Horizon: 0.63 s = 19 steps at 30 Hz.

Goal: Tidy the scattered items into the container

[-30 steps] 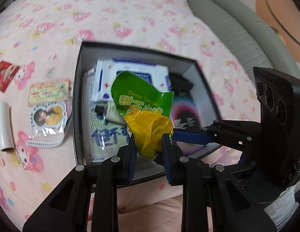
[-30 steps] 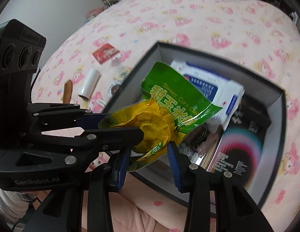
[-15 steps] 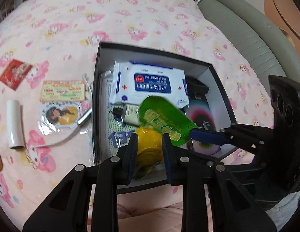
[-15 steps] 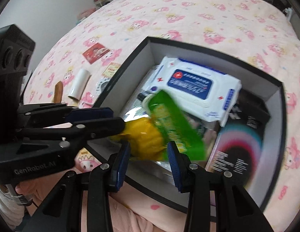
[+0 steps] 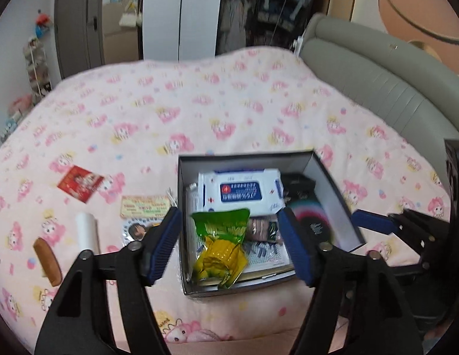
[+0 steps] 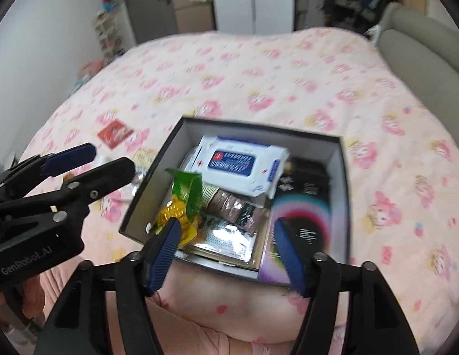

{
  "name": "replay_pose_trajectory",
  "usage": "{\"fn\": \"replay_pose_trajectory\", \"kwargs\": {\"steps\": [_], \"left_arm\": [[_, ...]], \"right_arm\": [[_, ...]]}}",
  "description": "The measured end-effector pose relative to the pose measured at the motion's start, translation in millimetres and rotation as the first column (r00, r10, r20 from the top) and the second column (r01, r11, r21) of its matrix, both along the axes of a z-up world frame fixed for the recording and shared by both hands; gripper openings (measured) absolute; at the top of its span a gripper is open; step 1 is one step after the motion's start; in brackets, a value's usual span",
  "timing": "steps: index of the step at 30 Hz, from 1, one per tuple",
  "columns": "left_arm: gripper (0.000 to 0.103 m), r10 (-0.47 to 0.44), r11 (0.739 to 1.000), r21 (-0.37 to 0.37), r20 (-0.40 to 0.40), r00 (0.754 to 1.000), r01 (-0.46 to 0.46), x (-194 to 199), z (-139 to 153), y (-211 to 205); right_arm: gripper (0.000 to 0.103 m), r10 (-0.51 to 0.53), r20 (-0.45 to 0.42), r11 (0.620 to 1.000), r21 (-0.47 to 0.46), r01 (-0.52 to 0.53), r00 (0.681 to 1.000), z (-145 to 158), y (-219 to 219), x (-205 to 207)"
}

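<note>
Your left wrist camera looks down and forward over the bed [image 5: 229, 112] from its near edge, the box [image 5: 327, 174] close below. Your right wrist camera faces the same way from just to the right, so both share the box [image 6: 343, 183], the bedspread and the headboard [image 5: 377, 71]

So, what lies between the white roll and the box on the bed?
In the left wrist view, a round picture card and a yellow card lie between the white roll and the box.
</note>
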<state>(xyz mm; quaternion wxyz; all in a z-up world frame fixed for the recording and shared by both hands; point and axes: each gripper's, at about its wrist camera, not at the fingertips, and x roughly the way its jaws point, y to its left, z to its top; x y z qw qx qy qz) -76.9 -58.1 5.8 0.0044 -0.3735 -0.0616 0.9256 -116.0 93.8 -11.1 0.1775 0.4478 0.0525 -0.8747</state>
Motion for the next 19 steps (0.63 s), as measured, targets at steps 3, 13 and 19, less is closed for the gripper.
{"fn": "replay_pose_trajectory", "kwargs": {"steps": [3,13,19], "left_arm": [[0.086,0.018,1.000,-0.013,-0.054,0.998,-0.019,21.2,18.1,2.7],[0.102,0.029,0.999,-0.010,-0.085,0.996,-0.030,93.5,26.4,12.2],[0.102,0.026,0.998,-0.045,-0.101,0.995,-0.031,123.1,24.4,18.8]], "right_arm": [[0.074,-0.048,-0.053,0.999,-0.018,0.047,0.997,18.1,7.4,21.9],[0.085,-0.178,-0.184,0.983,0.011,0.183,0.967,45.1,27.3,94.9],[0.085,-0.182,-0.184,0.981,0.033,0.191,0.966,41.1,34.8,121.6]]}}
